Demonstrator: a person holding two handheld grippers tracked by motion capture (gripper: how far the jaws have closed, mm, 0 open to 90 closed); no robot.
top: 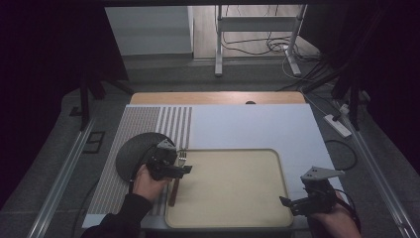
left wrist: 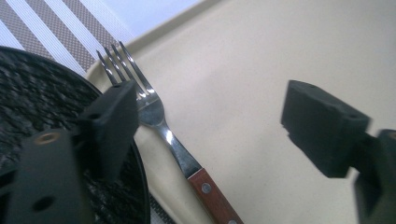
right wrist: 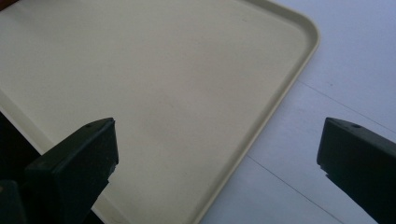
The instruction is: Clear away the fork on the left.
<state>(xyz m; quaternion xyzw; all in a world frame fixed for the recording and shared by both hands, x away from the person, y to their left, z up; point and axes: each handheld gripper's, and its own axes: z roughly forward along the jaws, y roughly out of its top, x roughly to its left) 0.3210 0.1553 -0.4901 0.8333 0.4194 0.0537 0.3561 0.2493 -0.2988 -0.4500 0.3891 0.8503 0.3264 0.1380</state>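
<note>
The left gripper [left wrist: 210, 126] stood wide open, nothing pressed between its jaws, poised over the left rim of the beige tray [top: 233, 208]. Just below it lay the fork [left wrist: 161, 122], resting free on that rim beside the dark plate [top: 131, 148]. In the high view its long axis ran from tines at twelve o'clock to wooden handle at six. The right gripper [top: 292, 204], also wide and empty, waited well apart at the tray's four o'clock corner, so the left was far nearer.
</note>
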